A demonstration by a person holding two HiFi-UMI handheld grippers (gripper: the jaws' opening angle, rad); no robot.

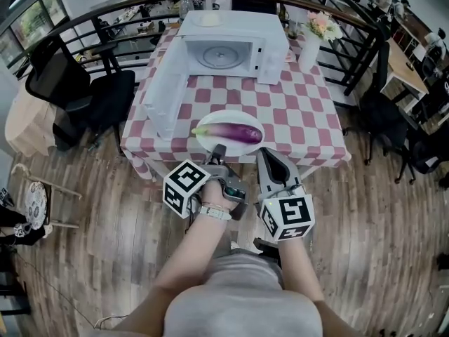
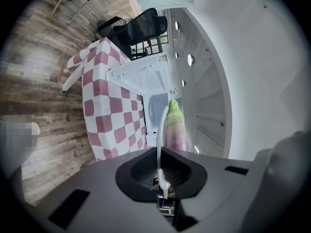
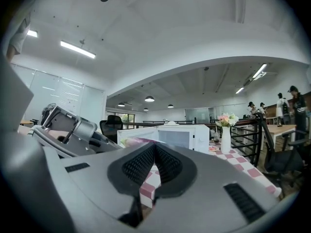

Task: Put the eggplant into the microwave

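Observation:
A purple eggplant (image 1: 235, 132) with a green stem end lies on a white plate (image 1: 205, 138) at the front edge of the checked table (image 1: 295, 118). My left gripper (image 1: 219, 150) is shut on the plate's near rim. In the left gripper view the rim (image 2: 160, 140) runs edge-on into the jaws (image 2: 163, 187), with the eggplant (image 2: 176, 127) beyond. My right gripper (image 1: 267, 154) is shut with nothing in it, just right of the plate. The white microwave (image 1: 235, 48) stands at the back, its door (image 1: 165, 93) swung open to the left.
A white vase of flowers (image 1: 309, 48) stands right of the microwave. Black office chairs (image 1: 84, 97) sit left of the table and a curved railing (image 1: 351, 20) runs behind it. In the right gripper view the microwave (image 3: 182, 136) and vase (image 3: 225, 139) show ahead.

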